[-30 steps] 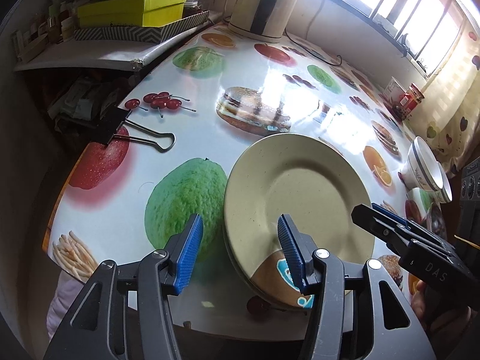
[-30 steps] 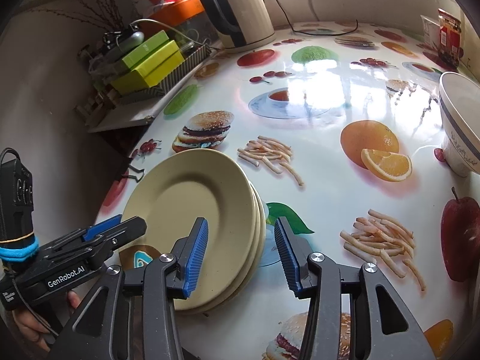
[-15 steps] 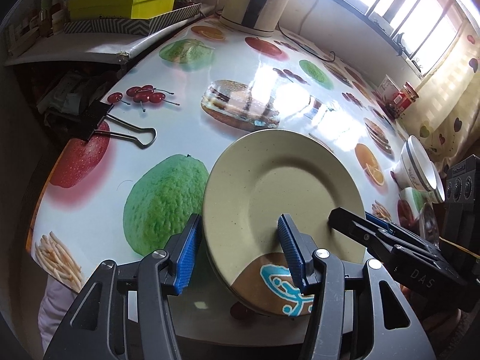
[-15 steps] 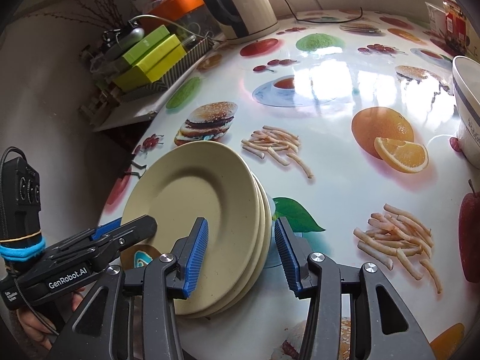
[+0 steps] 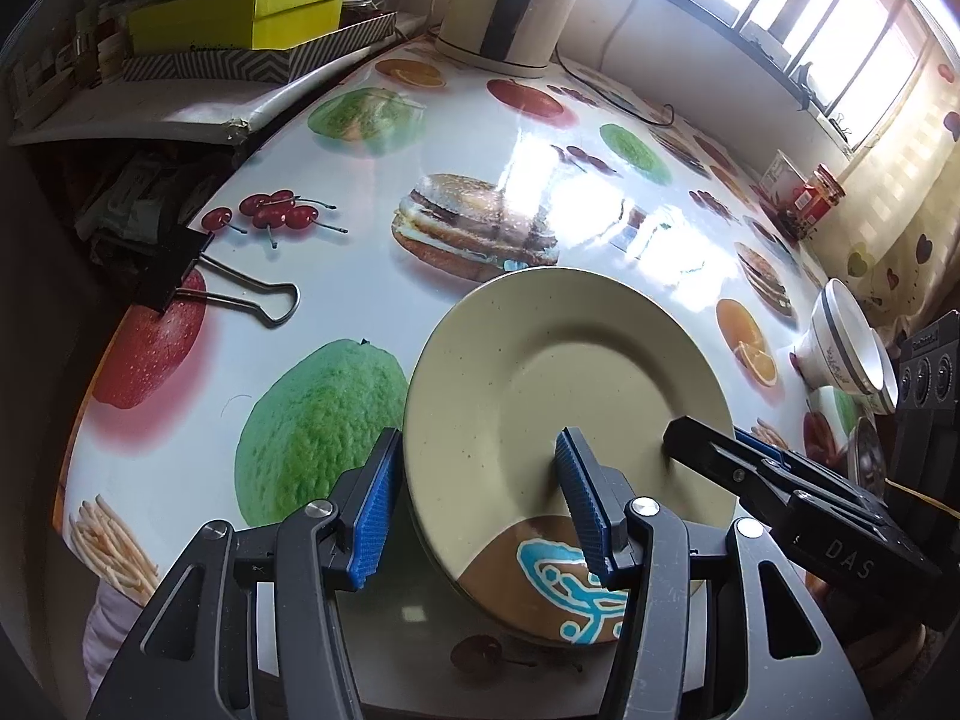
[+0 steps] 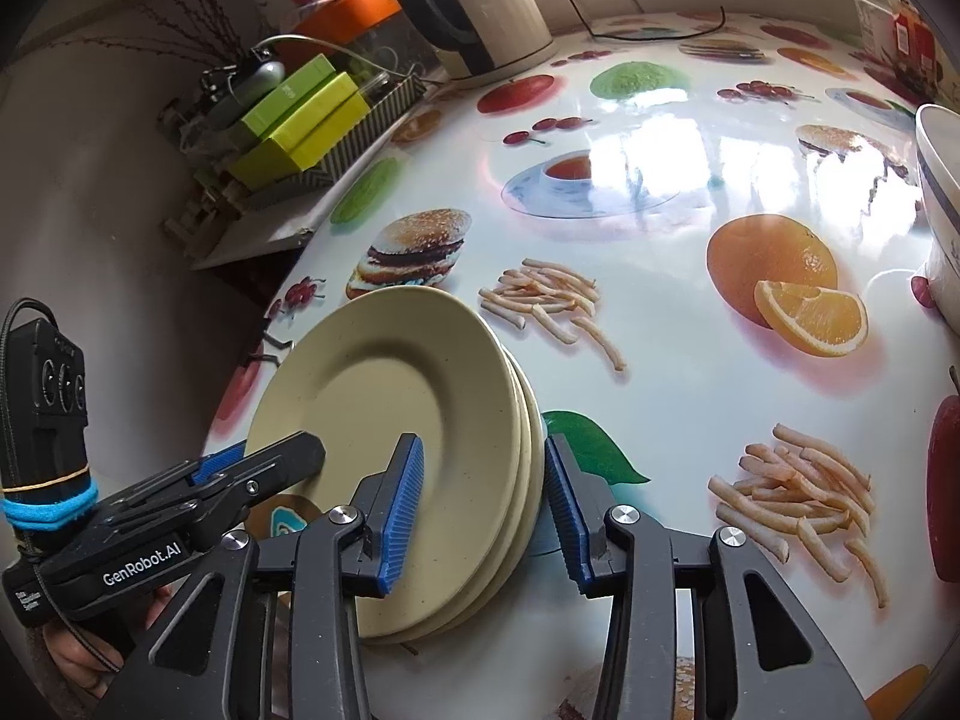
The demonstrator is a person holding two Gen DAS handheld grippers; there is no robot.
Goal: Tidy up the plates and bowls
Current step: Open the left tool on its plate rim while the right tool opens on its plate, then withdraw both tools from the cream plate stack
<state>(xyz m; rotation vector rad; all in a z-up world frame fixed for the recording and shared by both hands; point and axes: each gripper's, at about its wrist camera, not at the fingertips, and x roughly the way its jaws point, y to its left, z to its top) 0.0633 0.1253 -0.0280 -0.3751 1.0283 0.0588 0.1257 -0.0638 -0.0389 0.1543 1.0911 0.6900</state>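
A stack of beige plates (image 5: 540,384) (image 6: 384,396) lies near the table's front edge, on a brown plate with a teal pattern (image 5: 540,570). My left gripper (image 5: 480,510) straddles the stack's left rim: one pad is beside the rim, the other over the top plate. Its jaws are open. My right gripper (image 6: 483,504) straddles the right rim and its jaws are closing, with the rims between the pads; no firm press shows. Each gripper's tips show in the other view: right gripper (image 5: 708,450), left gripper (image 6: 270,456). White bowls with dark bands (image 5: 846,348) (image 6: 942,210) stand stacked further right.
A cream kettle (image 5: 510,0) (image 6: 474,0) with its cable stands at the back. Green boxes (image 5: 240,12) sit on a shelf at the left. A black binder clip (image 5: 198,276) grips the tablecloth's left edge. A red jar (image 5: 810,198) is by the window.
The left gripper has edged in, so the stack's left rim now lies against its outer pad. The right jaws have narrowed around the right rim. More of the brown plate shows.
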